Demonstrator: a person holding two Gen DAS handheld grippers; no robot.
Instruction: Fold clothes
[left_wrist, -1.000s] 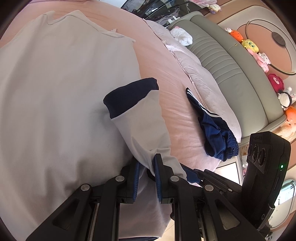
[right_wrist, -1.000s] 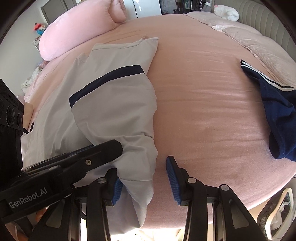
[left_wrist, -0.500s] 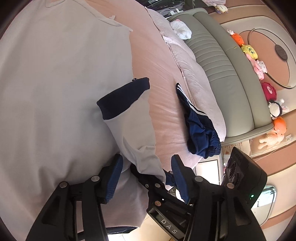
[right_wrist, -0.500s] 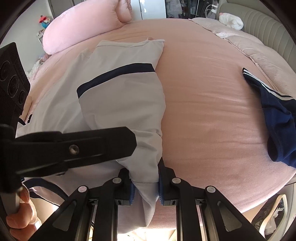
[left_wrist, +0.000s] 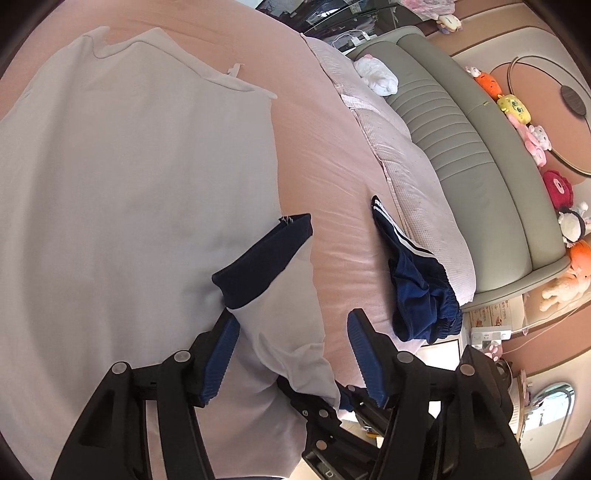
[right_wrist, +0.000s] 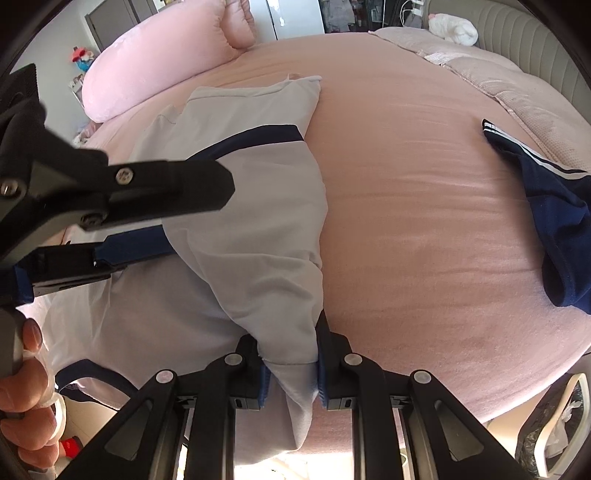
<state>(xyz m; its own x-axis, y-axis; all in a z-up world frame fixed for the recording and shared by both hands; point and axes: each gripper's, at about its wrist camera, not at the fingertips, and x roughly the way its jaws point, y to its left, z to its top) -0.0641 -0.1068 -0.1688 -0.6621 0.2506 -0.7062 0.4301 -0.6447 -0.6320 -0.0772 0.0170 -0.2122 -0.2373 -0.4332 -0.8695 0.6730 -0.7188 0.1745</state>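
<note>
The white shirt (left_wrist: 122, 192) lay spread flat over the pink bed (right_wrist: 424, 229), collar toward the far side and hem toward the near edge. One sleeve (right_wrist: 258, 236), white with a navy cuff (left_wrist: 264, 258), was folded inward across the body, and a little of the fabric hung off the mattress edge.

The right gripper (right_wrist: 290, 373) was clamped on the bunched cloth at the base of that sleeve, its blue pads pressing the fabric from both sides. The left gripper (left_wrist: 293, 356) was opening, its jaws standing well apart with the sleeve lying loose between them and neither pad pressing on it. A hand (right_wrist: 26, 395) on the left tool's handle showed at the edge of the right camera's view.

The shirt looked thin, light and limp. I judged it would drape and crease at once, hold no shape of its own, and slide easily over the smooth sheet. A pinch on a single layer might drag the rest along unevenly, so the doubled spots seemed the better hold: the shoulder seam, the cuff band or the hem corners. There was nothing fragile about it, though a one-sided pull could undo the sleeve fold.

Well apart to the right lay navy shorts (right_wrist: 550, 221) with white stripes, near a quilted blanket (left_wrist: 417, 192). Beyond that stood a grey padded headboard (left_wrist: 469, 158) and a row of plush toys (left_wrist: 524, 122). A long pink pillow (right_wrist: 162, 62) lay at the far side of the bed.
</note>
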